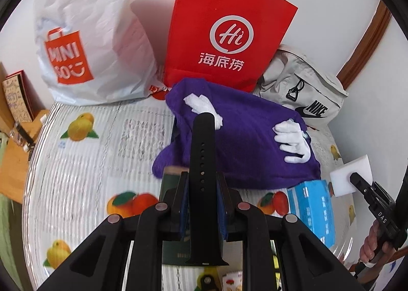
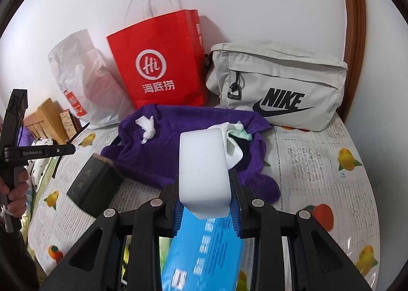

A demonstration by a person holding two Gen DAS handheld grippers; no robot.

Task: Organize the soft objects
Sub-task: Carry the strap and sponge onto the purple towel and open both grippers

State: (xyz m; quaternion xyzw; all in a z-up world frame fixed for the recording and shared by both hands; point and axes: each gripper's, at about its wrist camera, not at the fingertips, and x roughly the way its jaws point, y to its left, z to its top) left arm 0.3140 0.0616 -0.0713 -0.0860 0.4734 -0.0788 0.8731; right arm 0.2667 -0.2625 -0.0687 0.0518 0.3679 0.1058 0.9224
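Left gripper (image 1: 201, 186) jaws clamped on black watch strap (image 1: 202, 148), above the fruit-print counter (image 1: 76, 158). Purple cloth (image 1: 242, 135) lies mid-counter, touching the red paper bag (image 1: 224, 26). Right gripper (image 2: 205, 196) jaws grip white sponge block (image 2: 202, 166) over blue pack (image 2: 204, 247).

Far edge blocked by a row against the wall: white Miniso bag (image 1: 97, 43) at left, red Haidilao paper bag (image 1: 224, 31) in the middle, grey Nike pouch (image 2: 275, 82) at right, touching or nearly so. Just in front, a purple garment (image 1: 242, 138) sprawled across the middle, white socks (image 1: 293, 140) on top. Near it, a dark box (image 2: 94, 186) to the left and a blue pack (image 1: 313, 209) to the right. Open fruit-print tablecloth (image 1: 89, 163) at left, and at right (image 2: 318, 163) beyond the garment.
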